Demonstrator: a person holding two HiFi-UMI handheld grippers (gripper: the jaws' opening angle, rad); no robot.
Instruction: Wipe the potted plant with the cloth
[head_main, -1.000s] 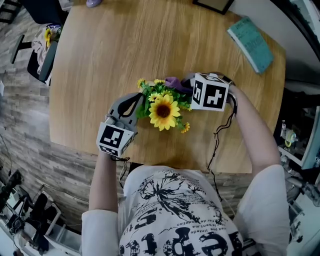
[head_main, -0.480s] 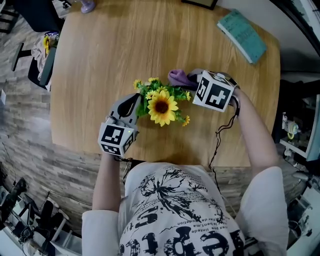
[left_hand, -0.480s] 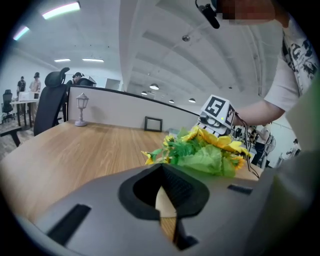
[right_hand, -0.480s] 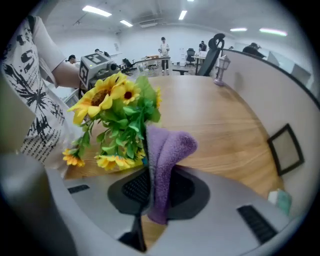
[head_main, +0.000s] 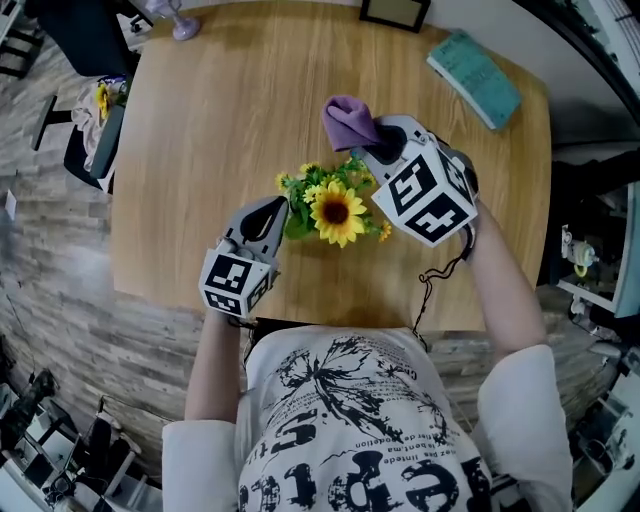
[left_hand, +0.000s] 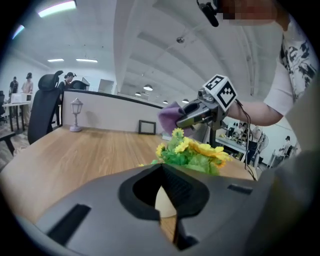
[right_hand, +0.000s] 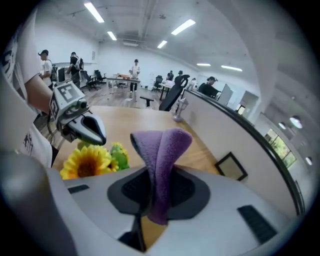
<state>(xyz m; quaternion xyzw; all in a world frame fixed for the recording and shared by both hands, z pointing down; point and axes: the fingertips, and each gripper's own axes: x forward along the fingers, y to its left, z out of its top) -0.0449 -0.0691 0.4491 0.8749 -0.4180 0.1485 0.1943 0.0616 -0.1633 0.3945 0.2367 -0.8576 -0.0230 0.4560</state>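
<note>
Where the pot (left_hand: 165, 202) sits: on the wooden counter (head_main: 200, 120), near its front edge.
Pot: pale and mostly hidden. It holds the potted plant (head_main: 336, 208), a sunflower among small yellow blooms and green leaves.
Left gripper (head_main: 278, 207): fingers closed together, tips at the plant's left side. The pot shows just beyond them, and whether they pinch anything I cannot tell.
Right gripper (head_main: 370, 136): fingers clamped on the purple cloth (head_main: 347, 120), which stands folded above them, beyond the plant's far side.
</note>
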